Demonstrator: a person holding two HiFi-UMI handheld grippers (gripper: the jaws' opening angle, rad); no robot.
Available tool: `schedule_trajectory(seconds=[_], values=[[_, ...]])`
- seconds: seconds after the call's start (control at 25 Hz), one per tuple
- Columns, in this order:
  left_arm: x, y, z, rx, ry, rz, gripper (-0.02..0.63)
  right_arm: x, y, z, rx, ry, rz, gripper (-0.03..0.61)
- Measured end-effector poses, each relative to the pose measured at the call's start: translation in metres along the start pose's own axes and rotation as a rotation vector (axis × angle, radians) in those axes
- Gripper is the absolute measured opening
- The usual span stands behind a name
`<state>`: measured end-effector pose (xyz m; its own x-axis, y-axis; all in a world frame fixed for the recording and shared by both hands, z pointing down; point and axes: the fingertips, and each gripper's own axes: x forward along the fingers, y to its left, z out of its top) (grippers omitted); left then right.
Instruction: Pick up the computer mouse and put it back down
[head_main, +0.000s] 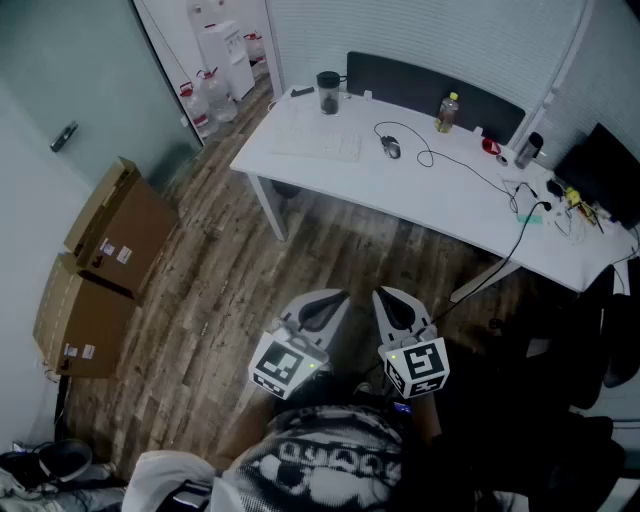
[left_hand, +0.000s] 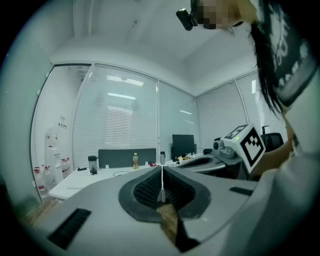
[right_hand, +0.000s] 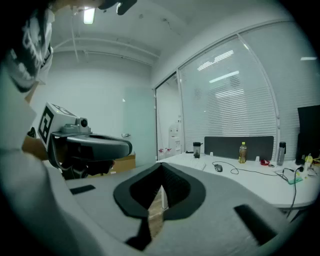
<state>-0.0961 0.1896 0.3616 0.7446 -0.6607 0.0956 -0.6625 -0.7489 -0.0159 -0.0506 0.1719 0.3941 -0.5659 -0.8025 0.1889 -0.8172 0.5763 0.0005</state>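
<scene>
A small dark computer mouse (head_main: 390, 147) with a black wire lies on the long white desk (head_main: 400, 195), near its back edge. A flat white keyboard (head_main: 318, 146) lies just left of it. The grey left gripper (head_main: 333, 298) and the grey right gripper (head_main: 388, 297) hang side by side over the brown wood floor (head_main: 220, 270), well apart from the desk.

Left gripper (head_main: 324, 301) and right gripper (head_main: 391, 298) held side by side, near level, jaws together, both empty

Dark grey corded computer mouse (head_main: 390, 148), flat on the white desk (head_main: 420, 190), cable trailing right
</scene>
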Motion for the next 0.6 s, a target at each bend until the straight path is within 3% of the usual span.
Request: schedule_trajectory(seconds=[0.6], values=[[-0.012, 0.038, -0.022, 0.027, -0.023, -0.051, 0.008, 0.020, 0.019, -0.014, 0.048, -0.002, -0.079, -0.006]])
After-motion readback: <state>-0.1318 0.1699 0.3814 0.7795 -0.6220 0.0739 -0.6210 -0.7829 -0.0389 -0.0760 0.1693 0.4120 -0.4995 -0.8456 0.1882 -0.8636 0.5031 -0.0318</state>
